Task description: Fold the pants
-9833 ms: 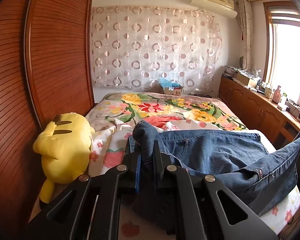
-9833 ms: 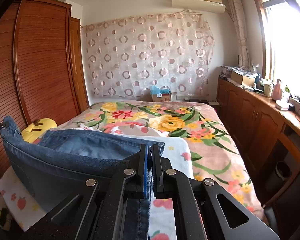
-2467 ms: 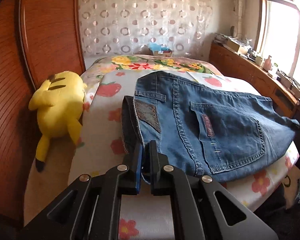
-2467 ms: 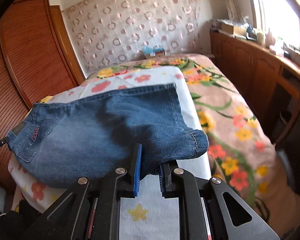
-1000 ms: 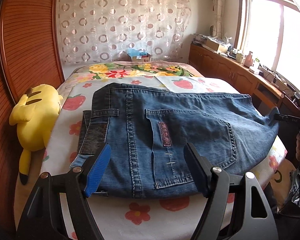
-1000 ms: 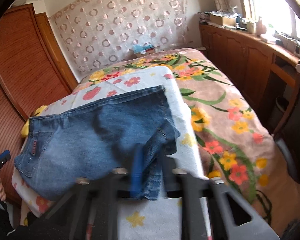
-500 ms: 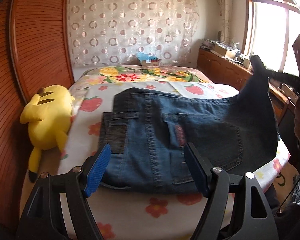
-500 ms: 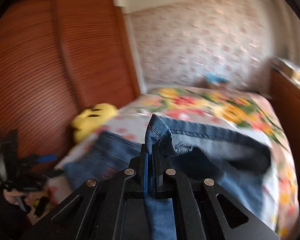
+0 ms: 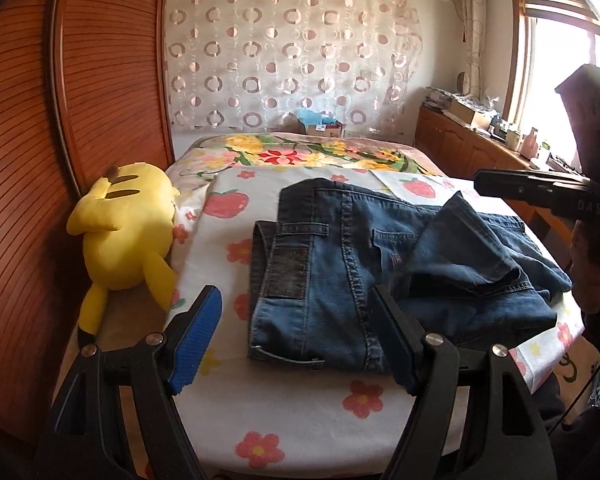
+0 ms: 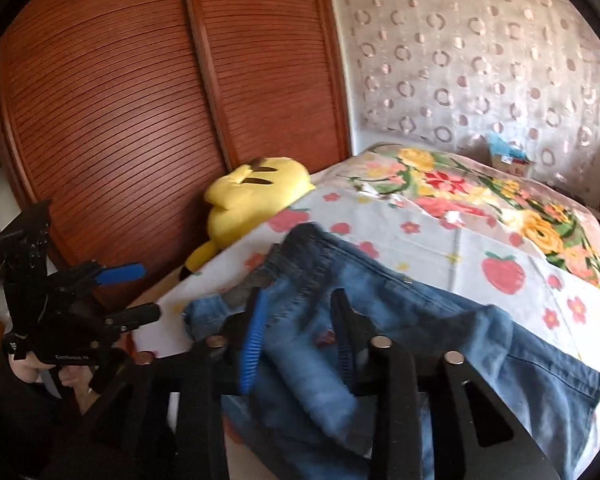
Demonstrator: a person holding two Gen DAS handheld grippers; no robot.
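Observation:
Blue denim pants lie on the bed's white strawberry-print sheet, waistband to the left, back pockets up. The leg end is folded back over the seat and lies loosely rumpled. My left gripper is open and empty, just short of the waistband's near edge. My right gripper is open just above the folded denim, with cloth showing between its jaws but not clamped. It also shows at the right of the left wrist view.
A yellow plush toy lies at the bed's left edge against the red-brown slatted wardrobe doors. A floral bedspread covers the far half of the bed. A wooden counter with clutter runs under the window on the right.
My right gripper carried the leg end over toward the waistband and opened, dropping it on the seat. My left gripper let go of the waistband about a second ago and stays open.

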